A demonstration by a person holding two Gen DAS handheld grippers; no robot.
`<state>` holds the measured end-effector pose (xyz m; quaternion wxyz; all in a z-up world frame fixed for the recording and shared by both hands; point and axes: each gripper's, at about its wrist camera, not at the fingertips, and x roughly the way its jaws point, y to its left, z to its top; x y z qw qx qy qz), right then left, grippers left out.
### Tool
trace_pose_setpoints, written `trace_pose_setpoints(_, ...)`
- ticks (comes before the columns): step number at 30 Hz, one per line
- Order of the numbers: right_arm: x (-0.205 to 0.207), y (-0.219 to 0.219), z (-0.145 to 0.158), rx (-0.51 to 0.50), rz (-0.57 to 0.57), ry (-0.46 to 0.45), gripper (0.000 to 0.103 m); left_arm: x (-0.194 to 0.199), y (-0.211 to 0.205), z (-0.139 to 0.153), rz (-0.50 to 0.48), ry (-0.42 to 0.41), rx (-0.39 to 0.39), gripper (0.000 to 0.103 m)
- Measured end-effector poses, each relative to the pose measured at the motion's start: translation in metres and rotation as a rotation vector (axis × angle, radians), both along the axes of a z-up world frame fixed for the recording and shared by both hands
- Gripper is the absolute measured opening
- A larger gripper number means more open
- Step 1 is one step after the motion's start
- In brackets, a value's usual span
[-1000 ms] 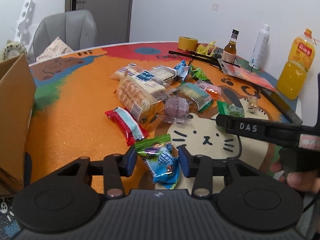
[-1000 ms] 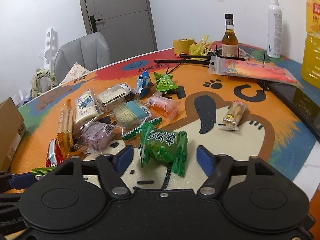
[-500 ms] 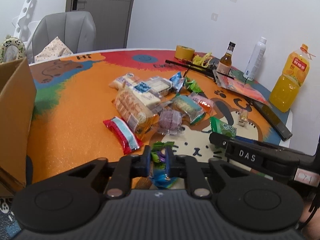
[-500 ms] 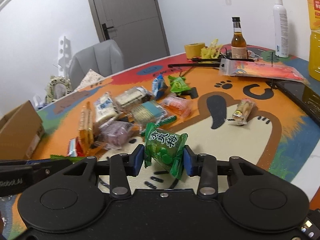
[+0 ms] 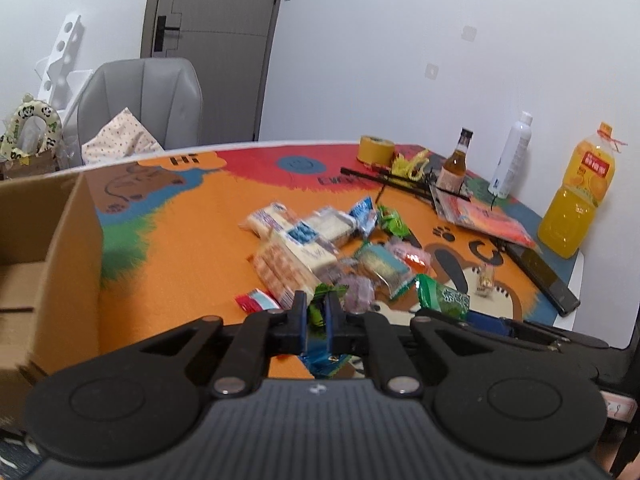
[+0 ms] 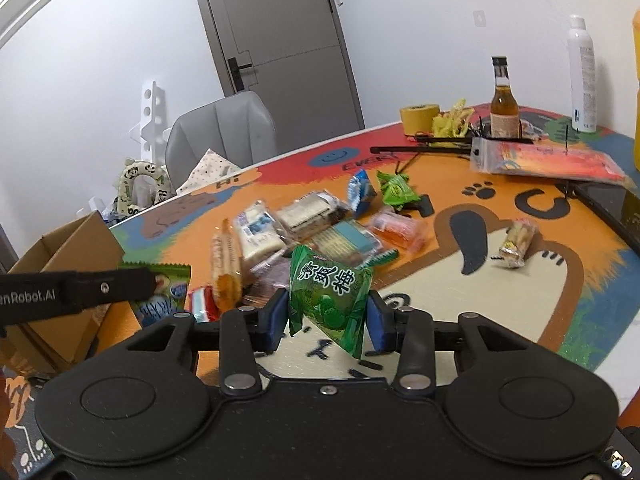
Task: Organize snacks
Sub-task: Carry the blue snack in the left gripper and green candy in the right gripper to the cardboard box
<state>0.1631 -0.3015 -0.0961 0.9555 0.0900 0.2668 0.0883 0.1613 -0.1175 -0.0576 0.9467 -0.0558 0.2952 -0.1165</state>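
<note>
My left gripper [image 5: 317, 320] is shut on a green-and-blue snack packet [image 5: 320, 312] and holds it above the table; that packet also shows in the right wrist view [image 6: 164, 292]. My right gripper [image 6: 328, 316] is shut on a green plum-candy packet [image 6: 330, 296], lifted off the mat; it also shows in the left wrist view [image 5: 442, 298]. A pile of wrapped snacks [image 5: 316, 244] lies in the middle of the orange cartoon mat [image 5: 180, 240]. An open cardboard box [image 5: 44, 264] stands at the left.
At the far right stand an orange juice bottle [image 5: 576, 200], a white spray bottle [image 5: 512, 156], a small brown bottle [image 5: 454, 164] and a yellow tape roll [image 5: 375, 149]. A small snack [image 6: 516, 242] lies apart. A grey chair [image 5: 140, 104] is behind the table.
Both grippers closed on their packets and lifted them off the mat. Both views rose and drew back, and the box came further into the left view.
</note>
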Motion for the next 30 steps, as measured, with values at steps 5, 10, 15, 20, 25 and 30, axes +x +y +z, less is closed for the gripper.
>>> trace_pose_setpoints(5,-0.001,0.019,0.014,-0.018,-0.004,-0.014,0.039,0.002,0.019,0.016,-0.009,-0.022,-0.008,0.008)
trace_pose_setpoints(10,0.001,0.042,0.029,-0.037,0.010,-0.025,0.039,0.003,0.040,0.031,-0.014,-0.046,-0.016,0.008)
trace_pose_setpoints(15,0.005,0.066,0.042,-0.058,0.040,-0.045,0.039,0.006,0.058,0.041,-0.009,-0.057,-0.019,0.008)
trace_pose_setpoints(20,0.014,0.085,0.052,-0.074,0.055,-0.046,0.039,0.008,0.076,0.050,-0.004,-0.069,-0.021,0.008)
trace_pose_setpoints(25,0.020,0.102,0.060,-0.077,0.079,-0.039,0.039,0.010,0.093,0.057,0.027,-0.082,-0.026,0.008)
trace_pose_setpoints(30,0.024,0.120,0.068,-0.066,0.119,-0.044,0.039,0.009,0.110,0.060,0.055,-0.084,-0.031,0.008)
